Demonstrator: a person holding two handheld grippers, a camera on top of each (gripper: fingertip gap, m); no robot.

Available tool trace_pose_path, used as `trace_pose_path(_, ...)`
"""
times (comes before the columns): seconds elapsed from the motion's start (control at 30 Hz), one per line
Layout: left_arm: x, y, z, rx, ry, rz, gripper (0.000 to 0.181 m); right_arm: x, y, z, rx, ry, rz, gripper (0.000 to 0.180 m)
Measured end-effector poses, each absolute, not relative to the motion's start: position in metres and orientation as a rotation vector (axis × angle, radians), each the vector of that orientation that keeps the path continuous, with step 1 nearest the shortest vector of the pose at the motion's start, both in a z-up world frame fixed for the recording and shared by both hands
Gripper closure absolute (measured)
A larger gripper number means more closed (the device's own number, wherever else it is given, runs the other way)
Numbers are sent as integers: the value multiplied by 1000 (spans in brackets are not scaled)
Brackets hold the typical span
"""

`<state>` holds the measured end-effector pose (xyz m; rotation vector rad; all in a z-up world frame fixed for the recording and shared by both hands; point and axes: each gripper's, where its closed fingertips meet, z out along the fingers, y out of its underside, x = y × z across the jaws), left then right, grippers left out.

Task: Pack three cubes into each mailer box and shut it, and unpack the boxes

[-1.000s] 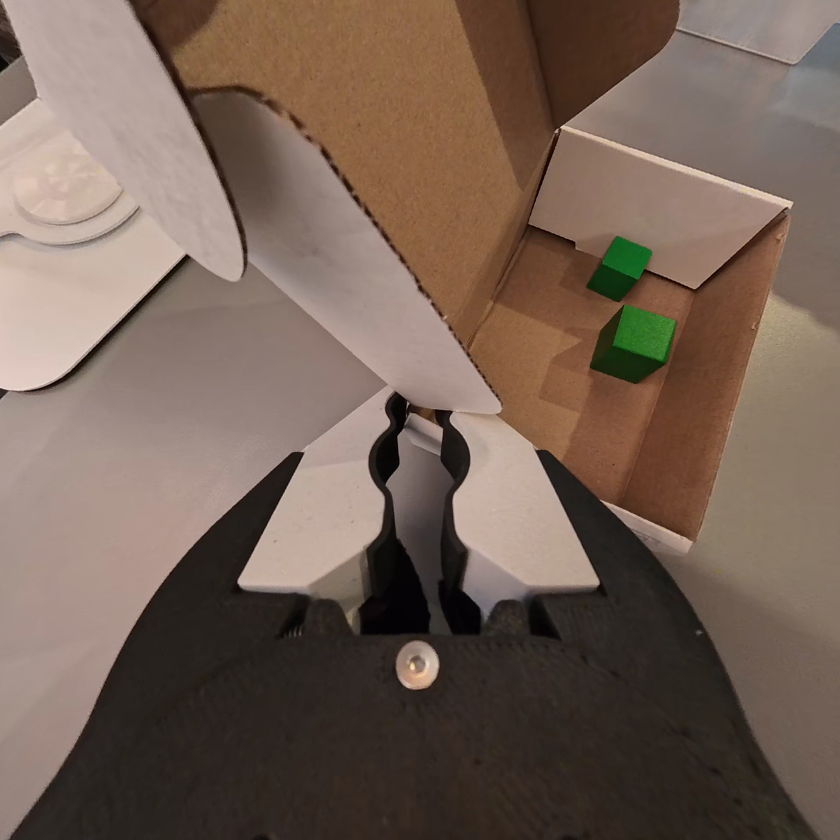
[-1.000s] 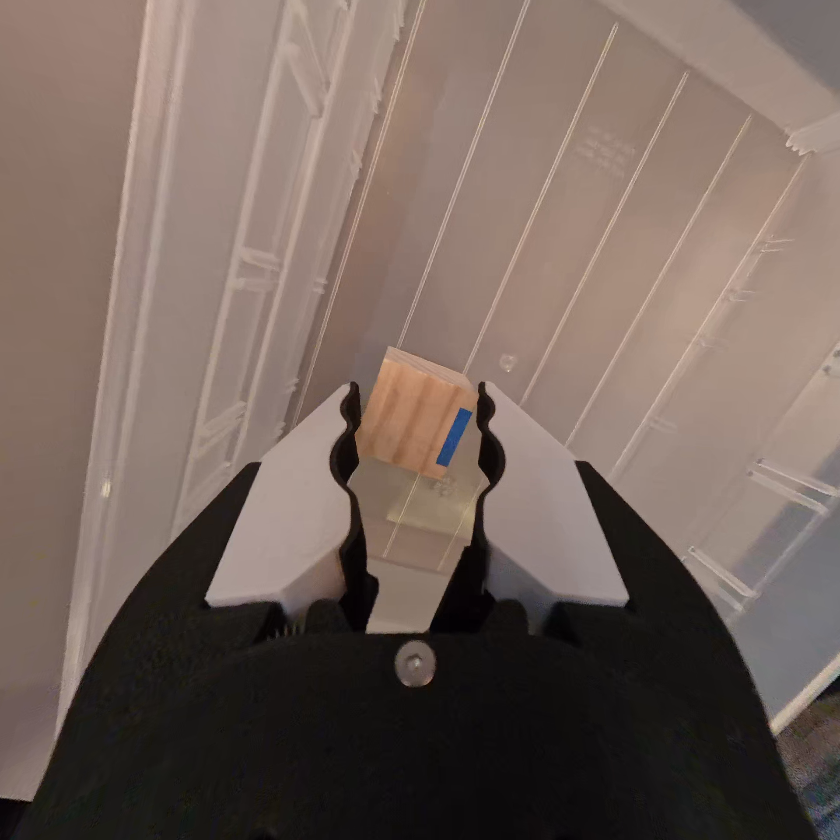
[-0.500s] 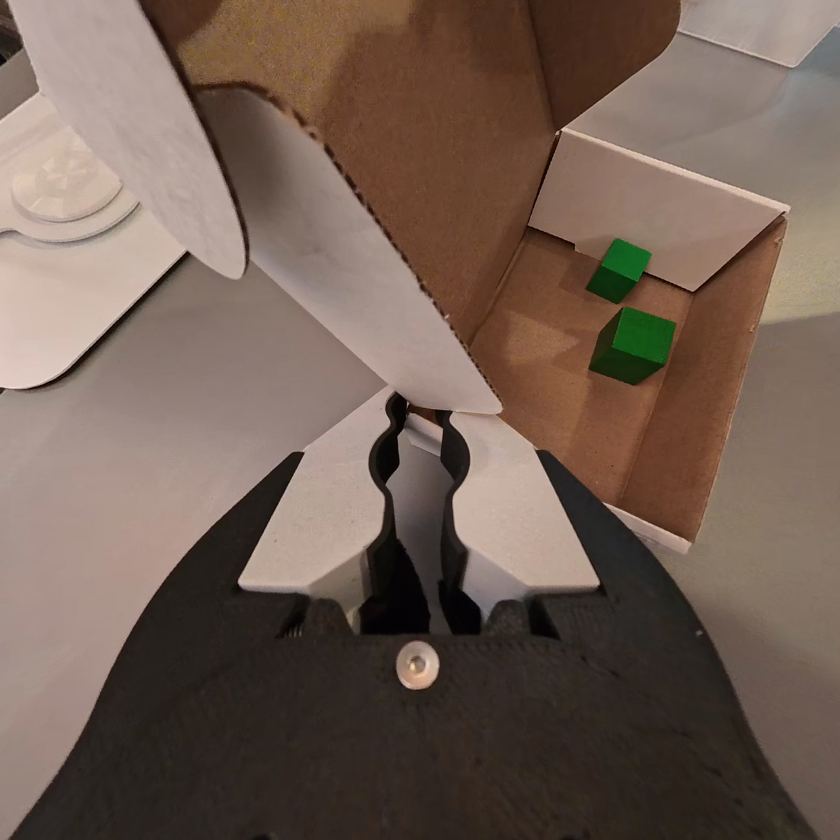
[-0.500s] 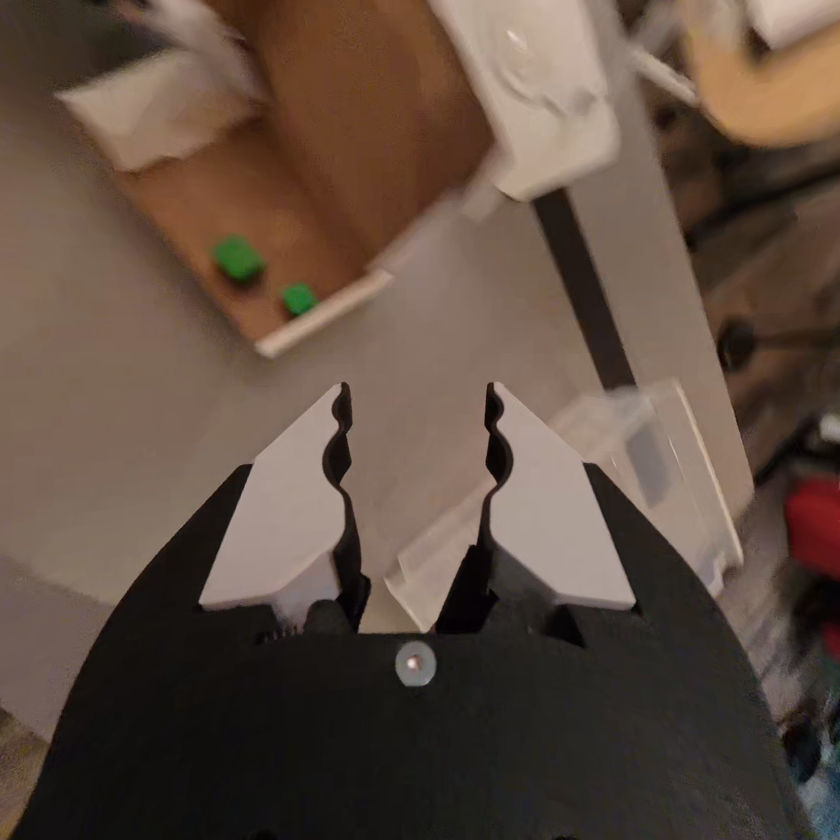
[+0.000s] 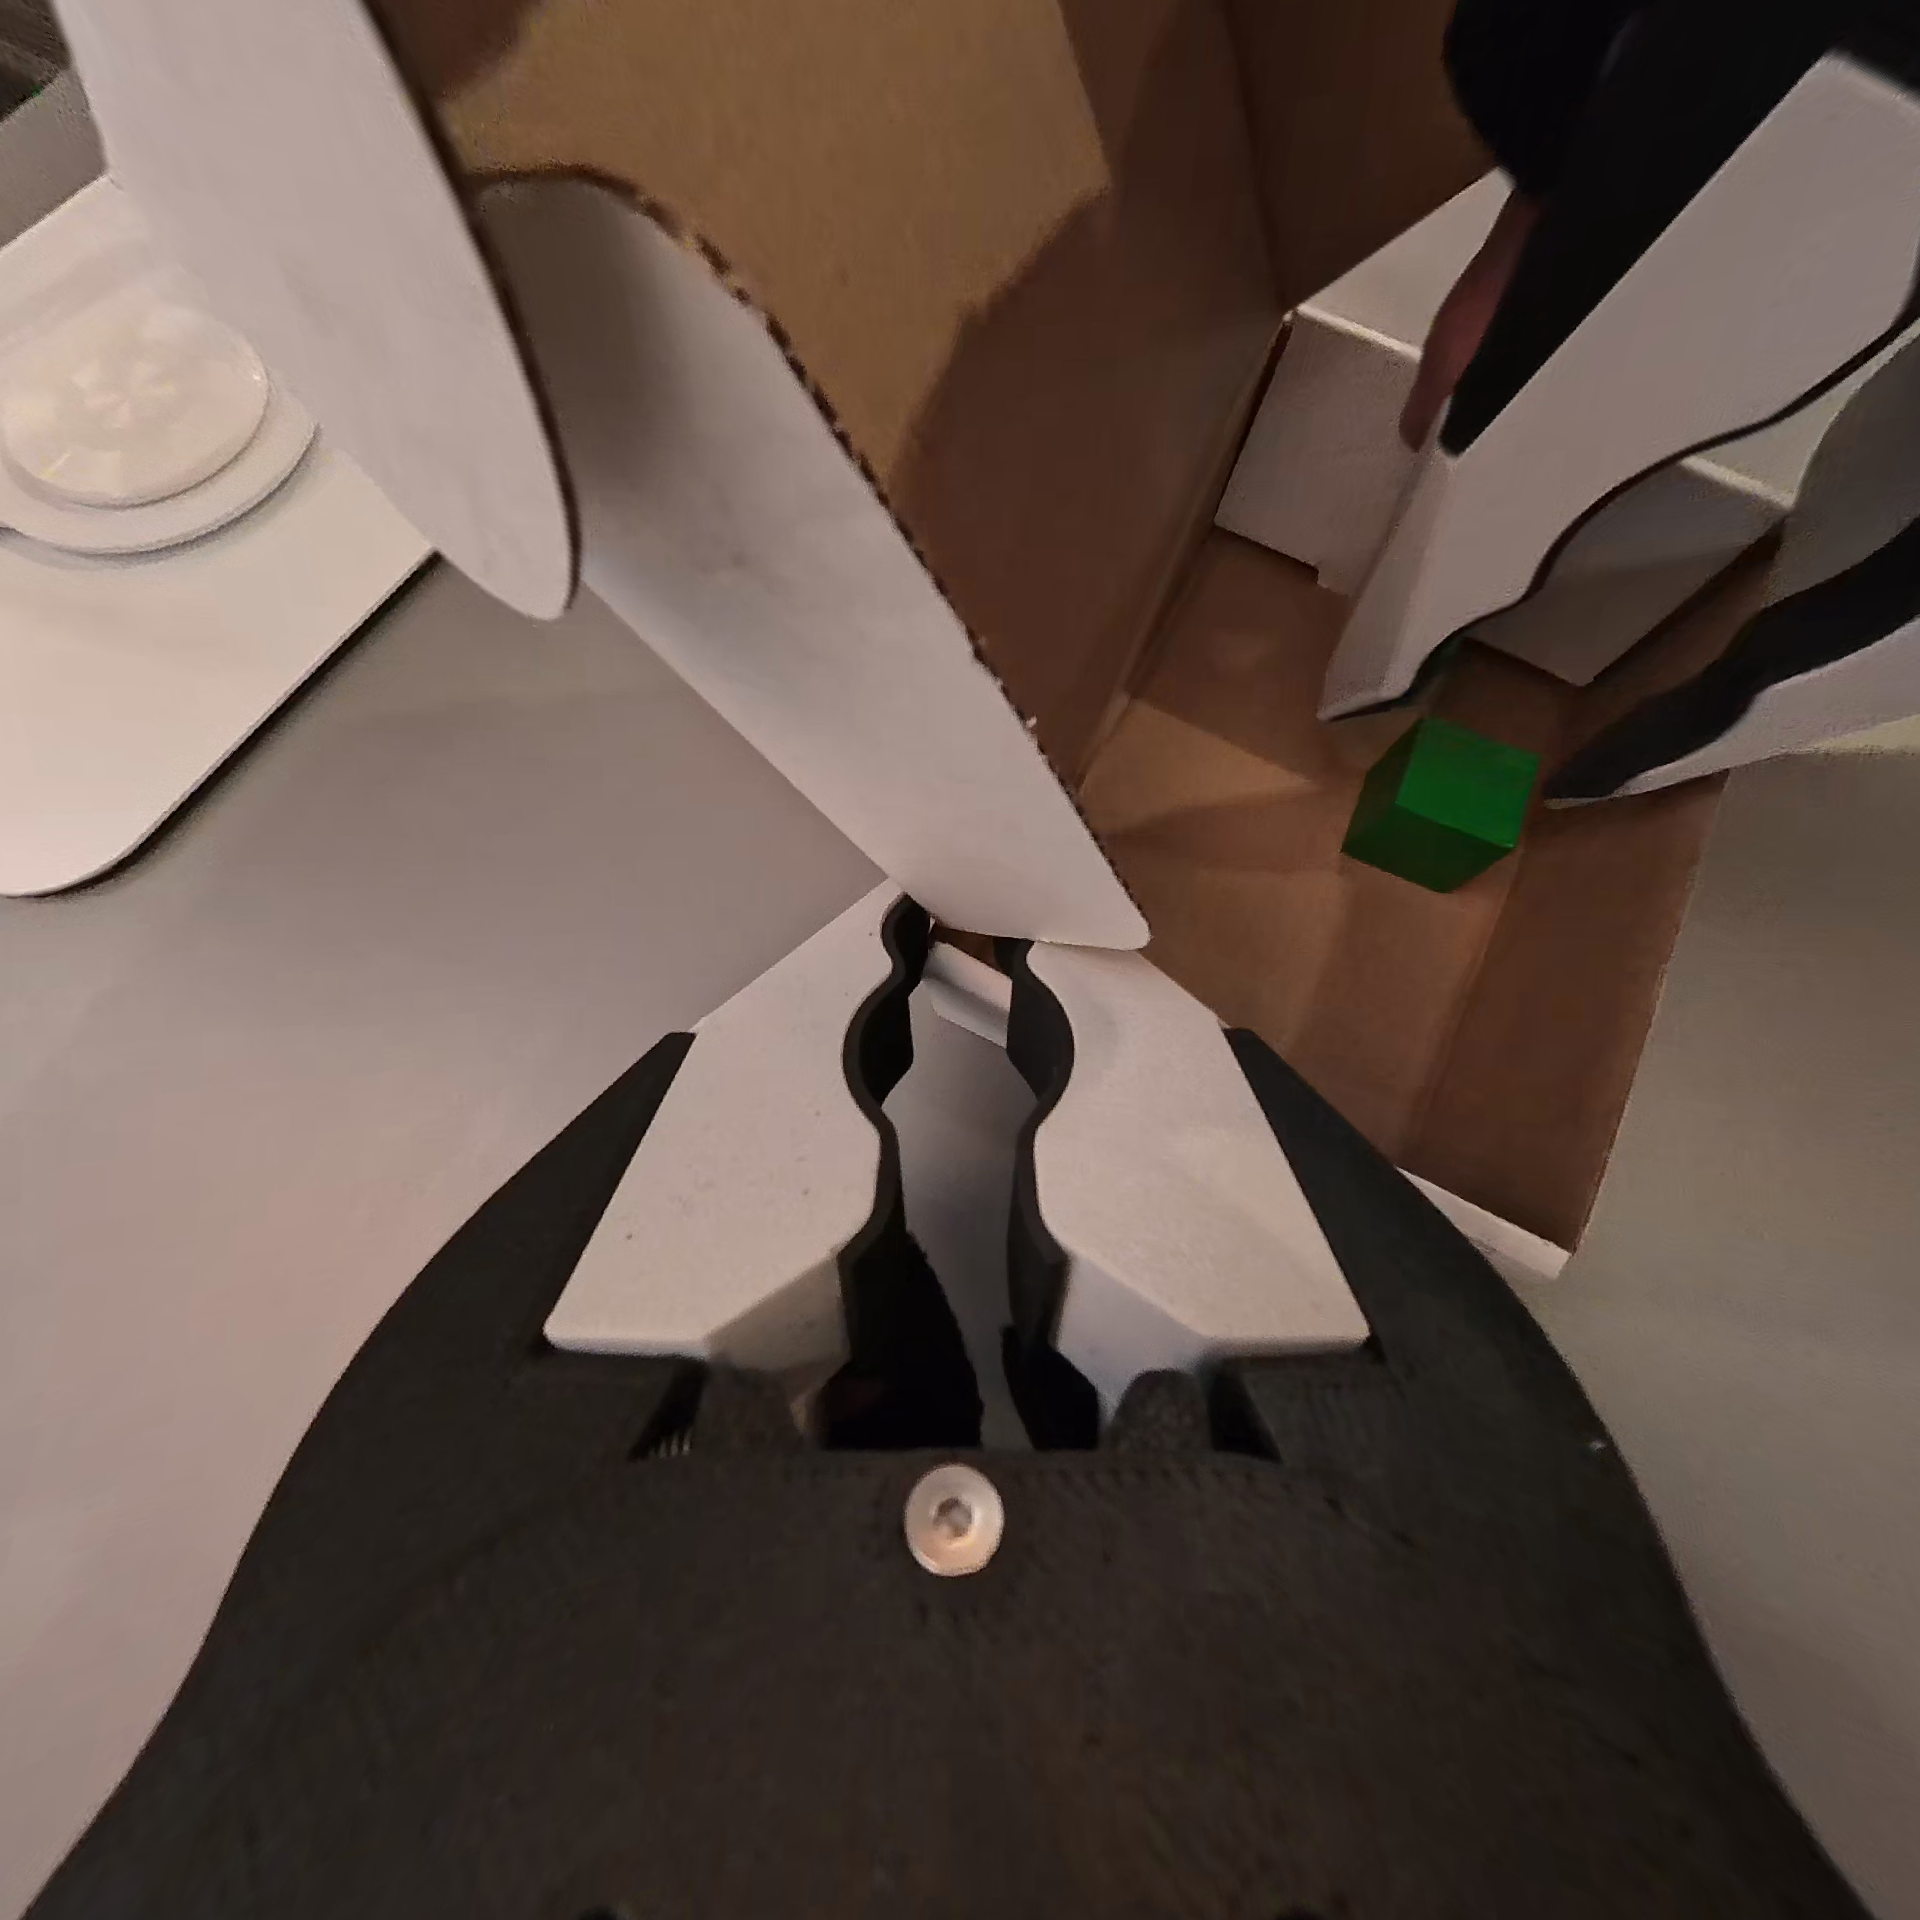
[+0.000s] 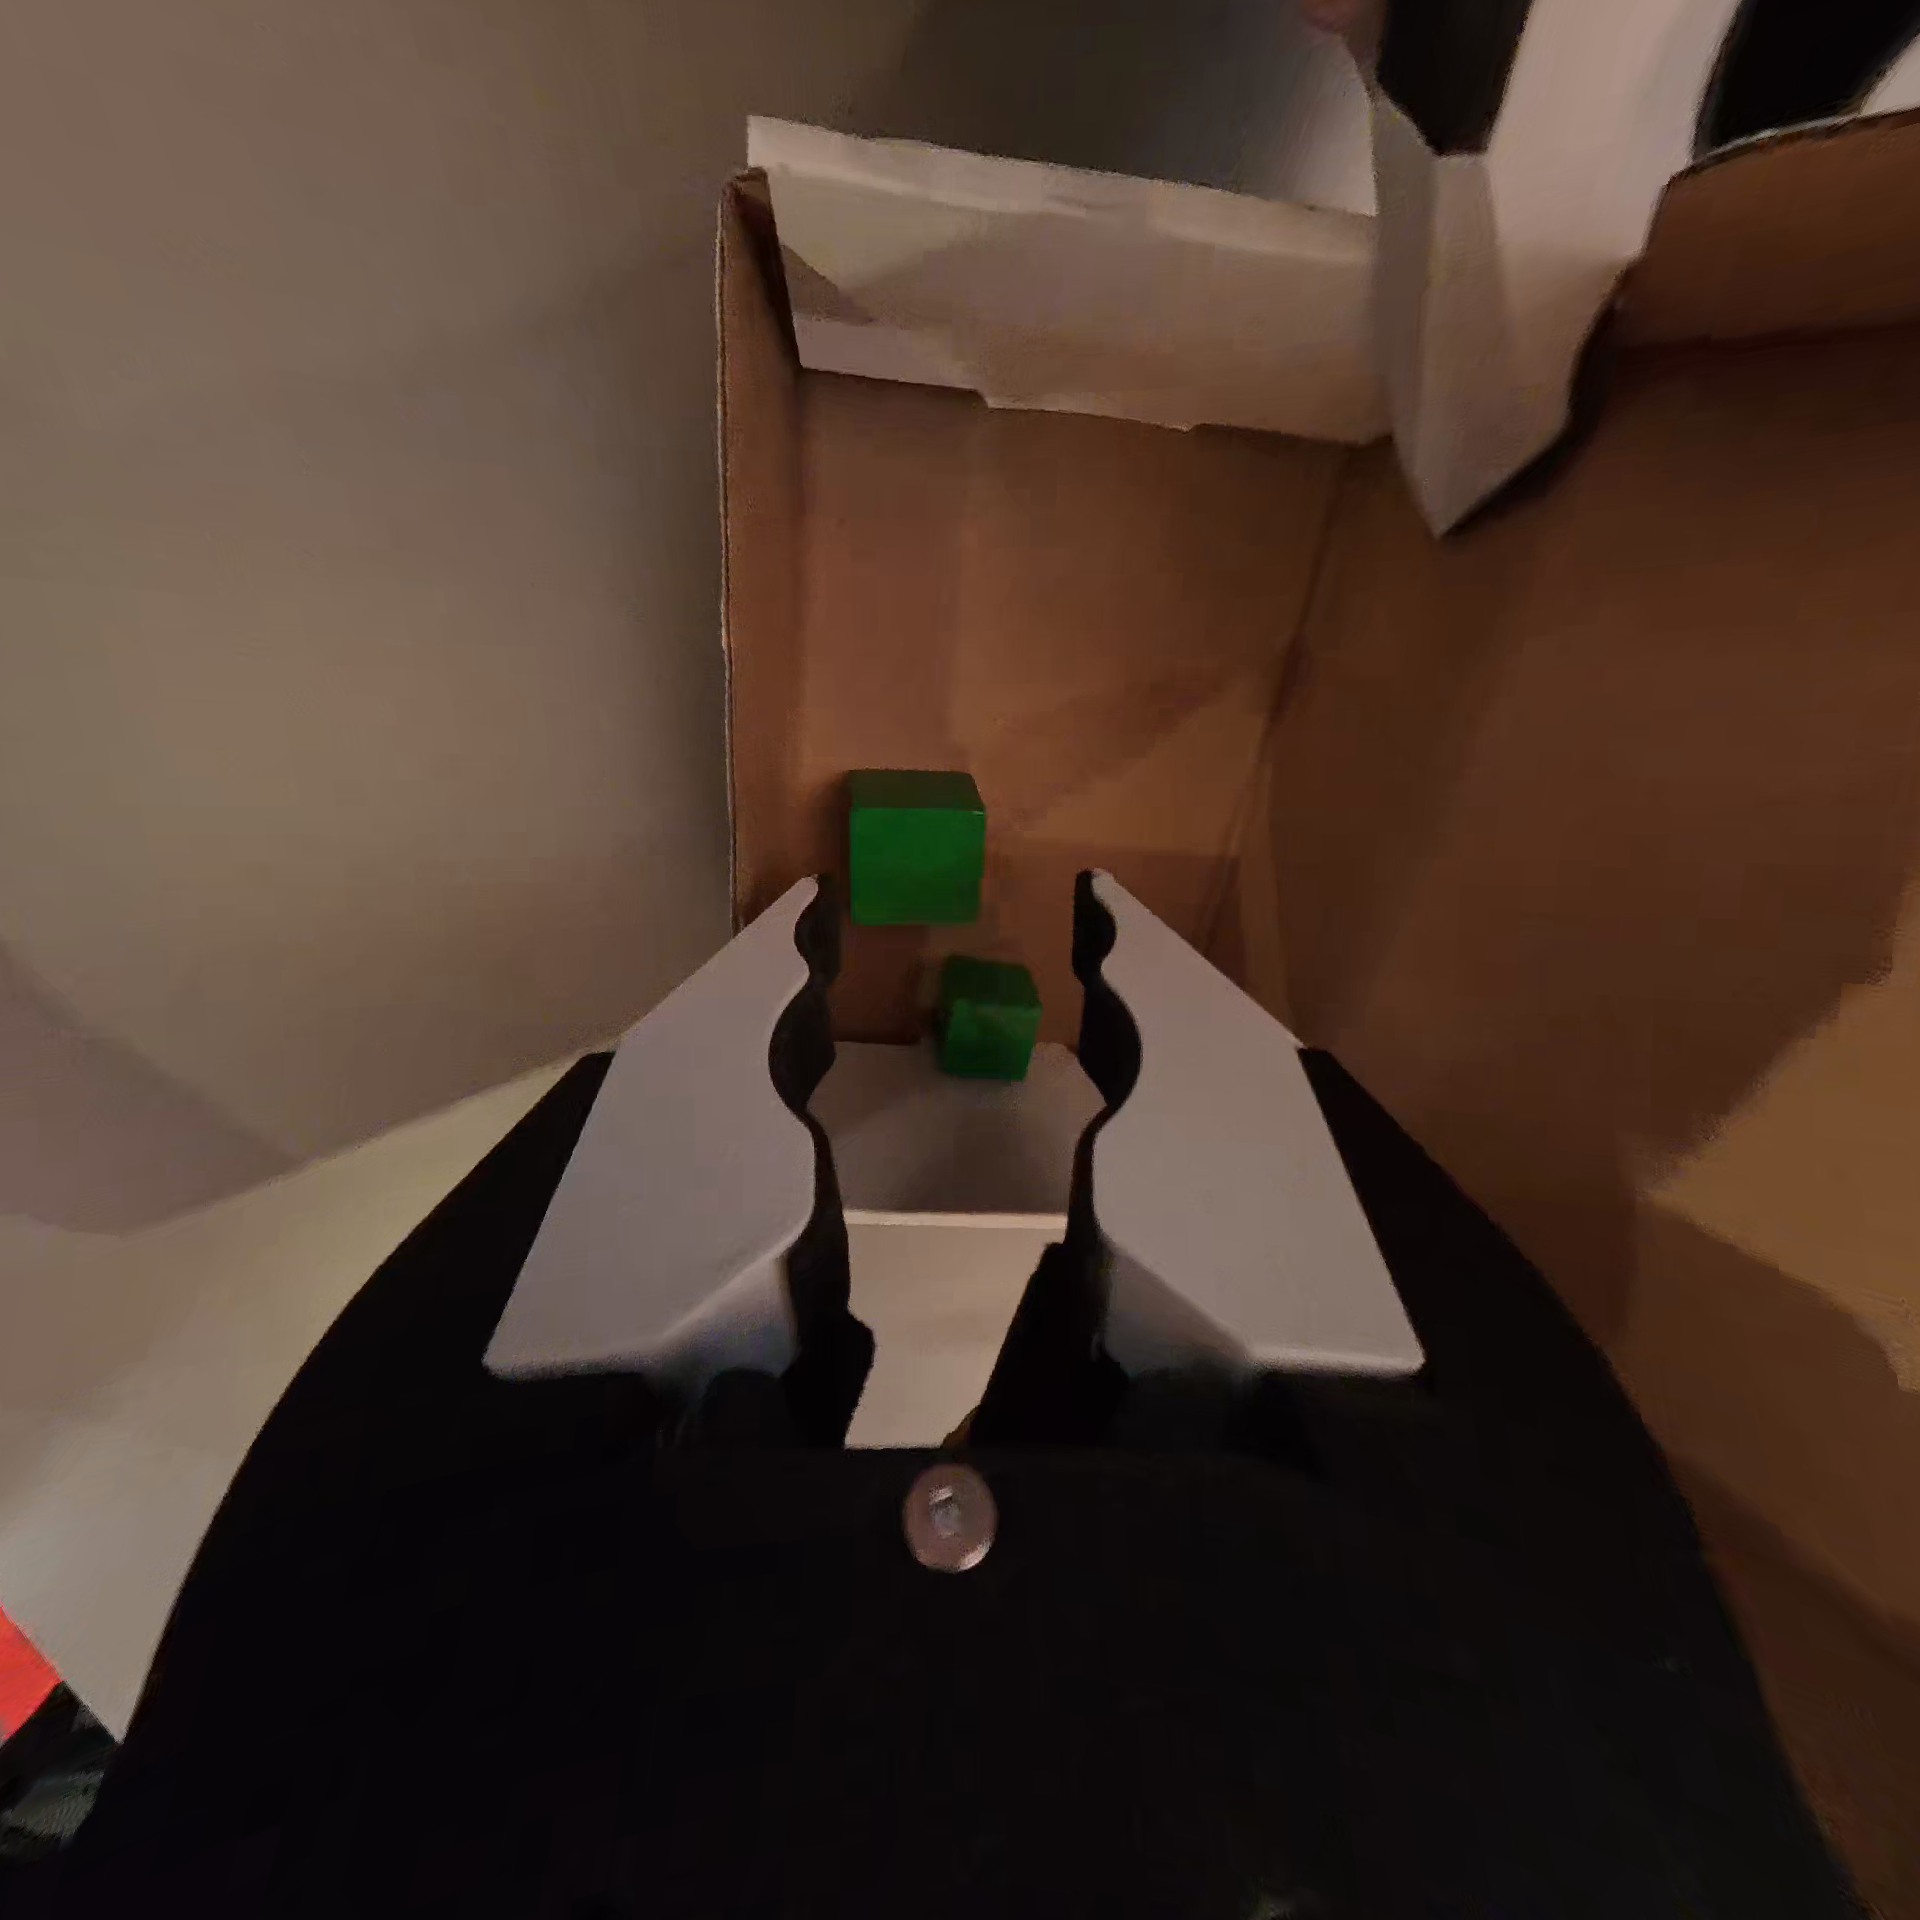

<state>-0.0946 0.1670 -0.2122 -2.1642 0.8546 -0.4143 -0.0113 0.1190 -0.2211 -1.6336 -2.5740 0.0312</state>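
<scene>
The left claw (image 5: 961, 940) is clenched on the white edge of the box (image 5: 1455, 1091), pinching the wall where the lid (image 5: 727, 582) hinges up. The lid stands raised and tilted, brown inside, white outside, its rounded flap hanging toward the worktop (image 5: 260, 1039). The box sits open on the grey worktop with its brown floor bare for the most part.

The right claw (image 6: 951, 904) is released, jaws well apart with nothing between them, and it reaches down into the open box (image 6: 1039, 582) from above. From the left wrist view, the right claw (image 5: 1486, 748) shows as two white fingers with black pads straddling the far end of the box.

Two green cubes lie inside, near one end wall. The larger-looking cube (image 6: 914, 847) sits close against the brown side wall, just past the tip of the claw's left finger. The second cube (image 6: 987, 1018) sits beside the white end wall, between the fingers as the camera sees it, not gripped. From the left, only one cube (image 5: 1439, 805) shows clearly, just beside the right claw's fingertip.

A flat white sheet (image 5: 125, 644) with a clear round disc lies on the worktop's far left.
</scene>
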Motion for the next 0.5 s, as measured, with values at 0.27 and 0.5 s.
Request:
trace_pose_path(0.27, -94, 166, -212, -2166, 860, -421, 171, -16, 119, -240, -1649, -2557, 75, 155)
trace_pose_path(0.5, -95, 166, -213, -2165, 861, -420, 171, -14, 129, -188, -1601, -2336, 163, 154)
